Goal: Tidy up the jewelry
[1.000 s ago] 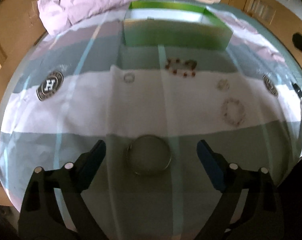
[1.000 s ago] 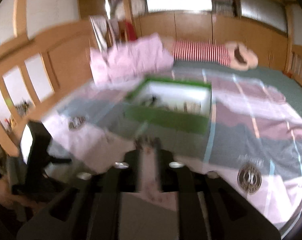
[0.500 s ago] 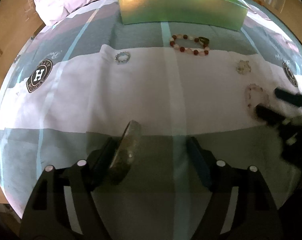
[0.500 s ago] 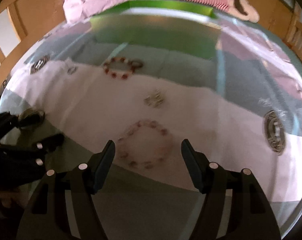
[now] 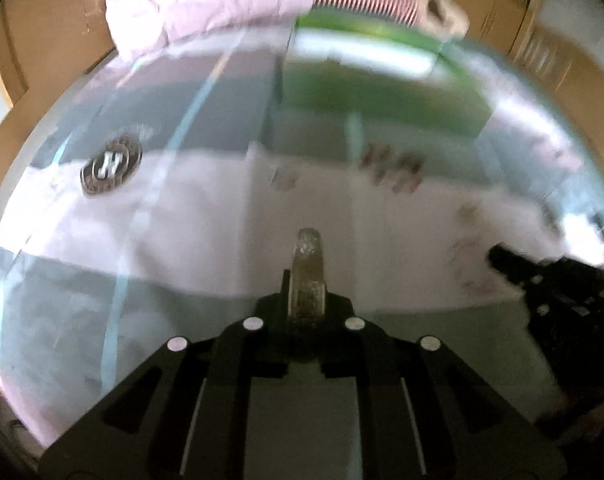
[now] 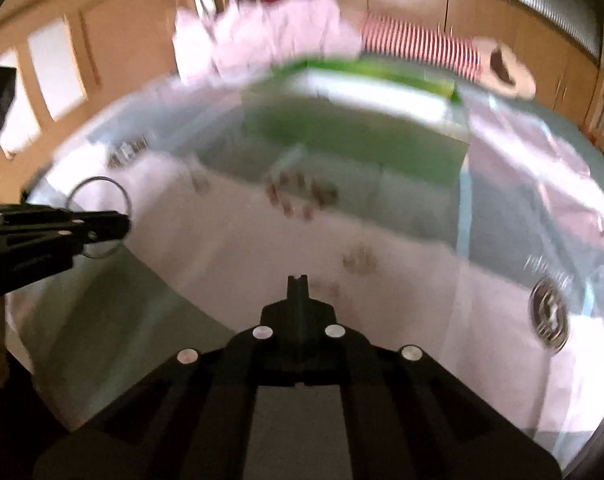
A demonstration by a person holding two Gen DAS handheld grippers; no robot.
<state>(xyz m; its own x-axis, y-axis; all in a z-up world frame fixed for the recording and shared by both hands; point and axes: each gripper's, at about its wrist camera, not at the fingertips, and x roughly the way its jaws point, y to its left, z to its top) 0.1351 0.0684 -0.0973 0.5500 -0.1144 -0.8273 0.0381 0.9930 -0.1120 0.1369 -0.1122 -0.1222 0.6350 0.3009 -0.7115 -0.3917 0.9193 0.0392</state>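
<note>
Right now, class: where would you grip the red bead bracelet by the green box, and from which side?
Its near arc, from above, one tool finger inside the loop and one outside. The red bead bracelet lies flat as an open ring on the bedspread, and the green box stands close behind its far side, so the near side is probably freer.

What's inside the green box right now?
Only a white inner wall of the green box shows, blurred. Its front wall hides the floor, so I cannot tell whether jewelry is inside. The left claw grips a bangle.
</note>
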